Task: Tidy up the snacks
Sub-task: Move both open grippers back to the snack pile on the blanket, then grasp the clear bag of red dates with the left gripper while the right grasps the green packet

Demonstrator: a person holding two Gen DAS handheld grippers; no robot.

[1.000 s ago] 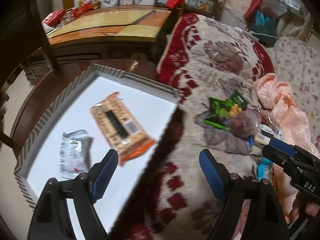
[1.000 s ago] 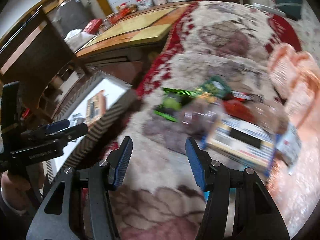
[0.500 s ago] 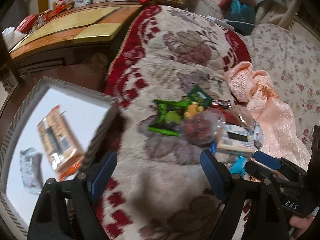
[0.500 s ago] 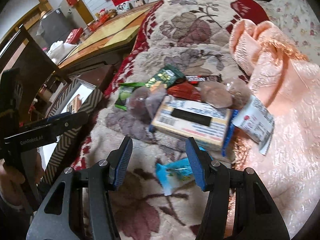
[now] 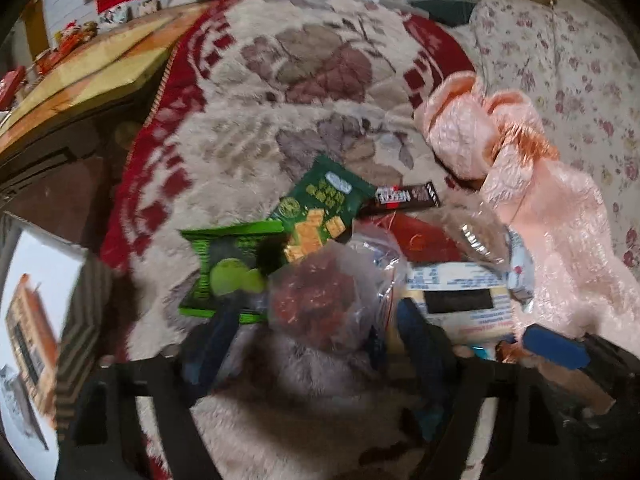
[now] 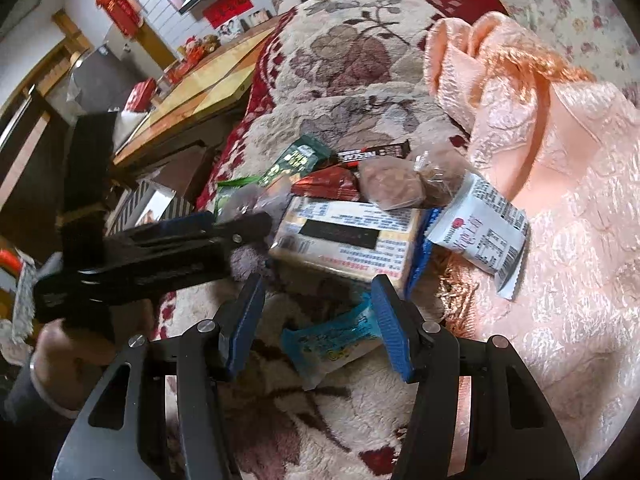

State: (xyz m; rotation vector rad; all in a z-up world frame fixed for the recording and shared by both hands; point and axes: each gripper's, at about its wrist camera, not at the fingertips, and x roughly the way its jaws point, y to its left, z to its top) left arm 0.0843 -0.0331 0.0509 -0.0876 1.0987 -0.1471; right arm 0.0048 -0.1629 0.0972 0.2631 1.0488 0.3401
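The snacks lie heaped together on the plush blanket [image 5: 304,80], near its edge beside the white tray [image 5: 48,256], probably so they can be carried across one at a time. Two packets already lie in that tray.

The left hand-held gripper [image 5: 316,332] points steeply down over the clear bag of red snacks [image 5: 320,296]. Its jaws have just been closing, and the bag sits between the blue pads, though blur hides whether they press on it yet. My guess is this bag goes to the tray next. In the right wrist view, the person's hand [image 6: 76,344] grips this tool from below.

The right hand-held gripper [image 6: 316,324] tilts down over the blue wrapped snack [image 6: 336,336], its jaws at a middling width. The wrapper lies between the pads, apparently not squeezed. Beyond it lies the yellow cracker box [image 6: 344,236], touching the white pouch [image 6: 480,228].
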